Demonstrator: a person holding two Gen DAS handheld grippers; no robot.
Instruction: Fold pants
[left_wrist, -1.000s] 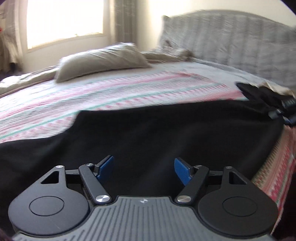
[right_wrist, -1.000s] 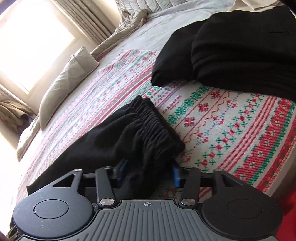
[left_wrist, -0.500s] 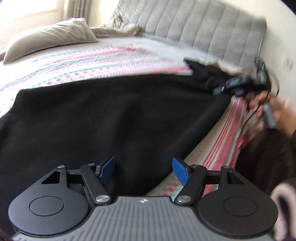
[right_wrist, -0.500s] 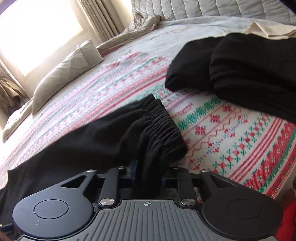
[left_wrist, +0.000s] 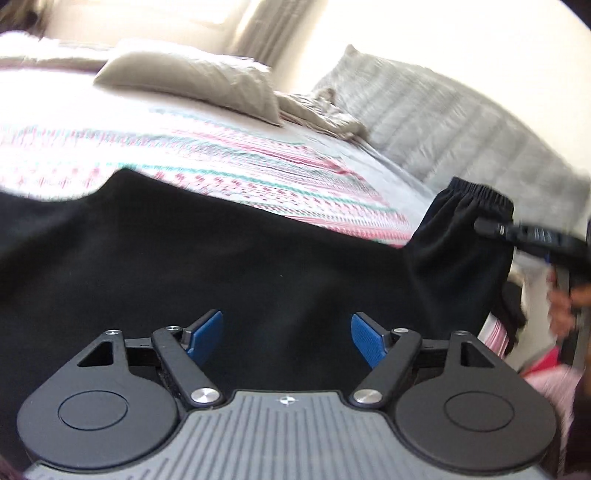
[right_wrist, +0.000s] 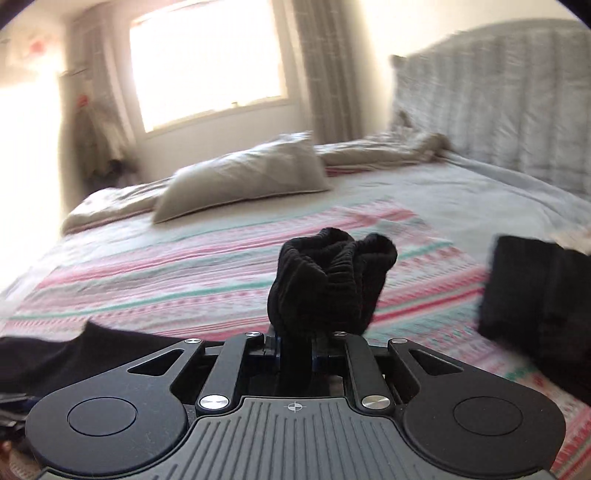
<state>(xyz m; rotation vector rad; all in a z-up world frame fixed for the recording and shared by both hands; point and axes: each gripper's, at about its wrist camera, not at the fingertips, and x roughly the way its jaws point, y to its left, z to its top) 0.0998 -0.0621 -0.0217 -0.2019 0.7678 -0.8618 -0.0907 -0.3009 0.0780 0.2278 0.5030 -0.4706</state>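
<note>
a bed (right_wrist: 461, 192) under a patterned blanket (left_wrist: 258, 184) carries the black pants (left_wrist: 221, 258), spread across its near edge. the right gripper (right_wrist: 295, 350) has just closed, pinching their bunched waistband (right_wrist: 332, 273) clear of the blanket. the left gripper (left_wrist: 287, 334) hangs over the cloth, jaws wide, having just spread further.

The bed (right_wrist: 480, 192) – patterned blanket (right_wrist: 184, 273) on top – bears black pants (left_wrist: 221, 266), a pillow (right_wrist: 243, 177) (grey).
</note>
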